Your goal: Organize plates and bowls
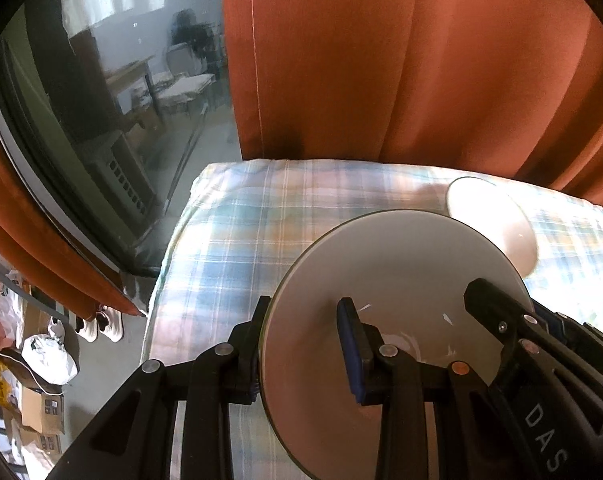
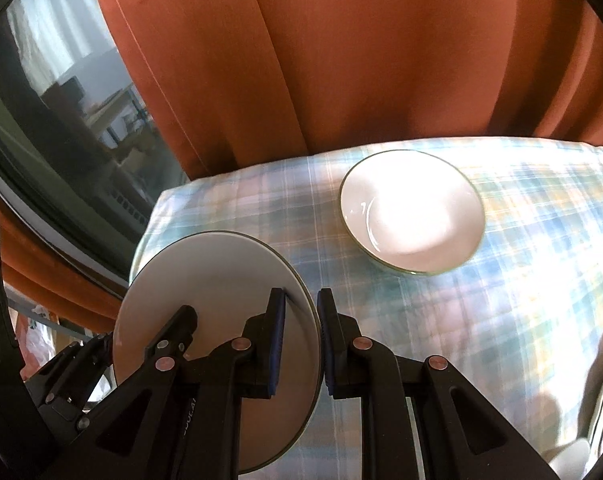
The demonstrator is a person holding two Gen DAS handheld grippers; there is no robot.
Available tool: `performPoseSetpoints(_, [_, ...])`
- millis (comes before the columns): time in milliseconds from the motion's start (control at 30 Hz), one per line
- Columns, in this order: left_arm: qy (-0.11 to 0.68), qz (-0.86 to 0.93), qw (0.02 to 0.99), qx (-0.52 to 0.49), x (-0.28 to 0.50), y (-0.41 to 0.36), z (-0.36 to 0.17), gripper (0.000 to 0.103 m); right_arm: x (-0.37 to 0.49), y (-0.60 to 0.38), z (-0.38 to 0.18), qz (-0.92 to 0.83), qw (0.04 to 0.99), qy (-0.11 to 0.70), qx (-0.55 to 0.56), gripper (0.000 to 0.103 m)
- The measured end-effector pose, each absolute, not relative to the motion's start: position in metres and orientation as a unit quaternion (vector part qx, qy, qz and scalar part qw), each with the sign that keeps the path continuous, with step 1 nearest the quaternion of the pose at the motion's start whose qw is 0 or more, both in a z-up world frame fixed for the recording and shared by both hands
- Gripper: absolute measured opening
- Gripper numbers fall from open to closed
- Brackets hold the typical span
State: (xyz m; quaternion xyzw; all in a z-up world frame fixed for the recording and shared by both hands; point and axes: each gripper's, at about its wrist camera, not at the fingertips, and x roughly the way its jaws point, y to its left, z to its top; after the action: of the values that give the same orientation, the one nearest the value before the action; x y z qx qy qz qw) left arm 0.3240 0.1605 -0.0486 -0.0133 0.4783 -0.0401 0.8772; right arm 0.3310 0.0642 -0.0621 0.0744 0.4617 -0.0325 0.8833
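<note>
We hold one plate (image 2: 217, 312) tilted above the table (image 2: 521, 300), both grippers' jaws pinching opposite rims. Uneven release could drop it; the bowl (image 2: 411, 212) sits near.

Orange curtain (image 1: 401, 60) behind plaid tablecloth (image 1: 237, 240); dark window (image 1: 113, 92) left.

The left gripper (image 1: 303, 344) clamps the near-left rim of a tilted white plate (image 1: 397, 280); a bowl (image 1: 497, 216) lies far right.
</note>
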Motion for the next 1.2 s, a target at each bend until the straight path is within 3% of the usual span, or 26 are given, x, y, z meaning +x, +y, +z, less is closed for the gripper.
performPoseSetpoints(500, [0.460,-0.086,0.883,-0.010,0.250,0.132,-0.010,0.032,0.242,0.047,-0.016,-0.077,0.894,0.435,0.071,0.020])
performPoseSetpoints(1200, [0.459,-0.043,0.887,-0.022,0.144,0.025,0.003,0.032,0.129,-0.057,-0.008,-0.029,0.903,0.425,0.055,0.020])
